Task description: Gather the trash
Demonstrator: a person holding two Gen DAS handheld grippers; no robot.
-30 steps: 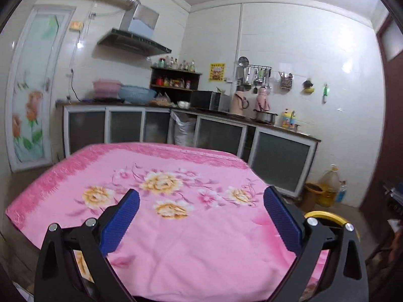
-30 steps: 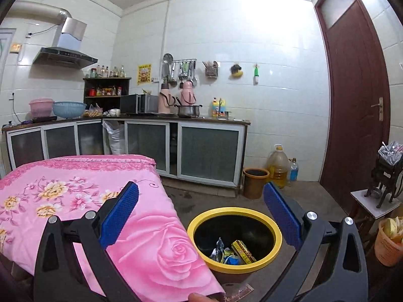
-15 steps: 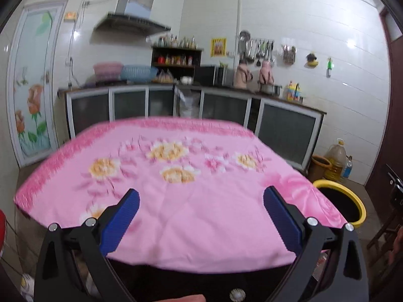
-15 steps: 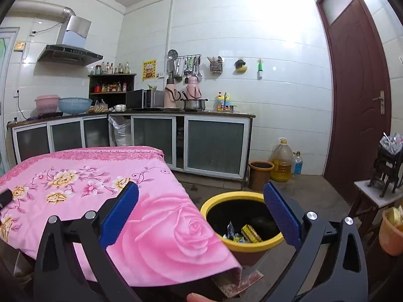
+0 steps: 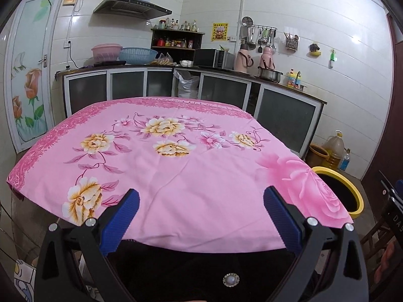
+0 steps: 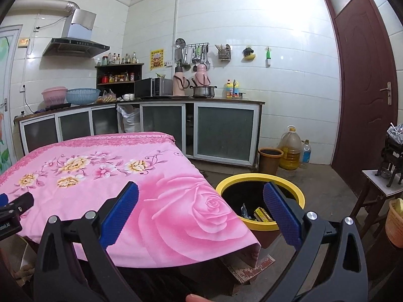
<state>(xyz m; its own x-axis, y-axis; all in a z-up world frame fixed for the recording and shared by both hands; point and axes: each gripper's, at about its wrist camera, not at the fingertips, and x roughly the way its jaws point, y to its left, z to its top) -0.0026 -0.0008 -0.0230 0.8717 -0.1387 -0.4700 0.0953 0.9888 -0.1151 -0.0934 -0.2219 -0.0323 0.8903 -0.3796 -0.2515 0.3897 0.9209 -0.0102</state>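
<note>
Both cameras have pulled back from the bench (image 5: 191,176); my left fingers (image 5: 131,201) and right fingers (image 6: 275,201) gape empty, so reaching blindly risks snagging cloth or toppling the bin (image 6: 299,198).

Lying over the table, a tablecloth (image 5: 181,176). Standing on the floor just right of the table's corner, a trash bin (image 6: 260,202), holding wrappers (image 6: 262,214). Running along the wall behind, a counter (image 6: 141,100), bearing basins, a microwave, flasks. Sitting beyond the bin, by the cabinets, an oil jug (image 6: 291,148).
</note>
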